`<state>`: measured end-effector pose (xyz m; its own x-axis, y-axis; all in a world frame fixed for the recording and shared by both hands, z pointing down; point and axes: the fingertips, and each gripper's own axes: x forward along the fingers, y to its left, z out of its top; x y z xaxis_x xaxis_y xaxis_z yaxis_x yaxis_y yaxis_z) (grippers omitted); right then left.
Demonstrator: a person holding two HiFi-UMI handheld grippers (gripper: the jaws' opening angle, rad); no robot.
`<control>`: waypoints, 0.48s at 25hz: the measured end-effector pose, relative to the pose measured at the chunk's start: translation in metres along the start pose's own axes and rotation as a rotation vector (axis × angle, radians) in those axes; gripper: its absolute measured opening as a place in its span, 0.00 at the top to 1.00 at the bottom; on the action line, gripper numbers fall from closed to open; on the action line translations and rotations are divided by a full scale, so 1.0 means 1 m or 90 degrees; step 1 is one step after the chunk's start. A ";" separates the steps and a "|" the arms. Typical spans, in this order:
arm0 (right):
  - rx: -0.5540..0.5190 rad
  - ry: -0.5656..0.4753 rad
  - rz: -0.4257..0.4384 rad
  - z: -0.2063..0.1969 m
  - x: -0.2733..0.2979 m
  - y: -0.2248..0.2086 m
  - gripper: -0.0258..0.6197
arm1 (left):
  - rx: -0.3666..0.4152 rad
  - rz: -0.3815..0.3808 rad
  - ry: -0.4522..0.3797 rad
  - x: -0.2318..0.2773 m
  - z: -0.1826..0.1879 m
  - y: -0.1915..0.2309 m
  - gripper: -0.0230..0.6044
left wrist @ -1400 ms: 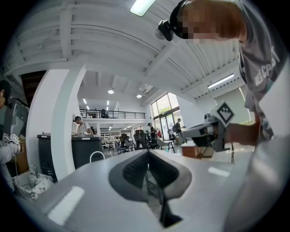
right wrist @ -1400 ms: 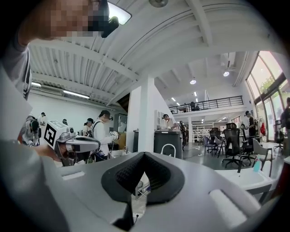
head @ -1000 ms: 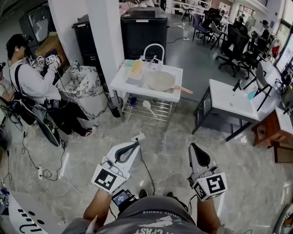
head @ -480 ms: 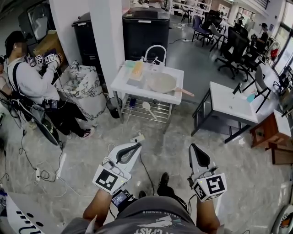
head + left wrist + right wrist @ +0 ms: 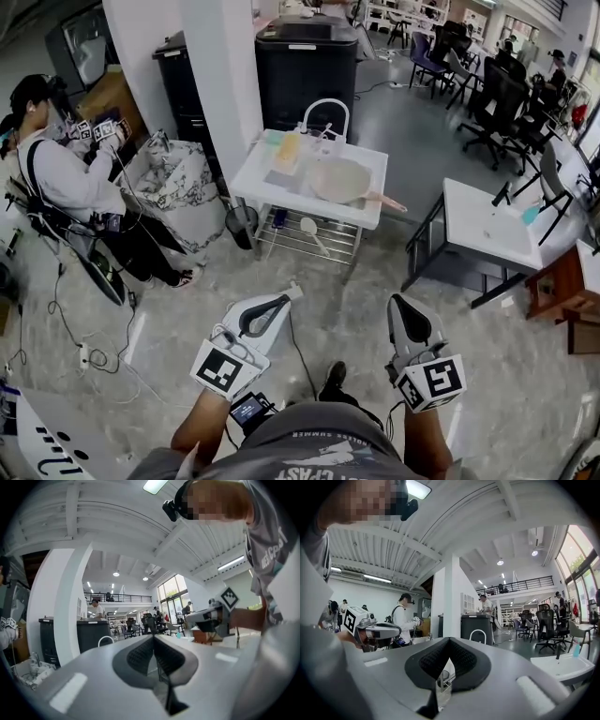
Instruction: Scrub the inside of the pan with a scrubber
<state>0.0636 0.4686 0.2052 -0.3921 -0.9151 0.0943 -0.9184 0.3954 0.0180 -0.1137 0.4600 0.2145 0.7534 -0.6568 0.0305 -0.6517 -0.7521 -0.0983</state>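
A pale round pan [image 5: 337,179] lies on the white sink stand [image 5: 251,175] across the floor, its handle [image 5: 387,201] pointing right. A yellowish scrubber-like block [image 5: 287,148] lies to the pan's left, under the arched white faucet [image 5: 325,106]. Both grippers are held low and level, far short of the stand. My left gripper [image 5: 280,298] is shut with nothing between its jaws [image 5: 153,637]. My right gripper [image 5: 397,302] is shut and empty as well [image 5: 448,640]. Each gripper shows in the other's view: the right gripper [image 5: 213,618] and the left gripper [image 5: 375,631].
A seated person [image 5: 66,178] with grippers is at the left, beside a marble-patterned basin [image 5: 183,183]. A white pillar [image 5: 220,66] and a black cabinet [image 5: 305,61] stand behind the sink stand. A white desk [image 5: 492,220], office chairs [image 5: 506,103] and wooden furniture [image 5: 562,281] stand at the right. Cables [image 5: 89,356] lie on the floor.
The whole view has moved forward toward the sink stand, which now sits slightly lower and further right. A shoe has come into view below. Both grippers keep their place in the picture, still shut.
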 end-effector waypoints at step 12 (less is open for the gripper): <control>0.023 -0.012 0.055 -0.002 0.061 -0.114 0.96 | 0.013 0.028 0.020 0.127 0.006 0.009 0.96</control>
<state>0.1451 0.3680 0.2107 -0.4709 -0.8790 0.0753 -0.8821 0.4704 -0.0248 -0.0237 0.3699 0.2119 0.7207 -0.6909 0.0573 -0.6820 -0.7214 -0.1203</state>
